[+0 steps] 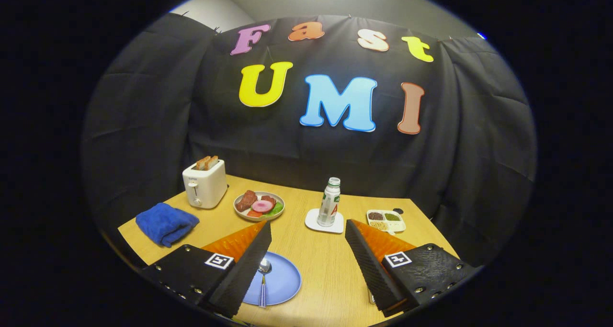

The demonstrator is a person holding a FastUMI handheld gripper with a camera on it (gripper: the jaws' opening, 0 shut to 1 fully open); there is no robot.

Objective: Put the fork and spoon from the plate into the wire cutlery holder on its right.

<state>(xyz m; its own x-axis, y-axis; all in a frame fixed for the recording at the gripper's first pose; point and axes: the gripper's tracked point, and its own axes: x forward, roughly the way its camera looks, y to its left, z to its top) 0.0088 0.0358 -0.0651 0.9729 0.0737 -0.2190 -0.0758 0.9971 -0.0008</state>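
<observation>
The gripper (308, 229) hangs over a light wooden table (325, 269) with its two fingers spread wide and nothing held between them; each finger carries a small square black-and-white marker on its base. Just beside the left finger, and partly hidden behind it, a blue plate (282, 281) lies on the table with a spoon (263, 279) resting on it, bowl pointing away and a blue-and-white checked handle toward the camera. The fork cannot be made out. A sliver of metal shows at the inner edge of the right finger, too little to tell what it is. Beyond the fingertips, roughly between them, a small plastic bottle (329, 201) with a white cap stands upright on a white square coaster (325, 221); its label is green, white and red, and the writing on it is too small to read. To the left of the bottle sits a round plate of food (259, 205) with pieces in brown, pink, green and red. Further left stands a white toaster (205, 183) with two slices of toast in its slots, and nearer the camera a folded blue towel (166, 223). To the right of the bottle lies a white divided tray (386, 220) with dark, green and pale fillings in its compartments.
</observation>
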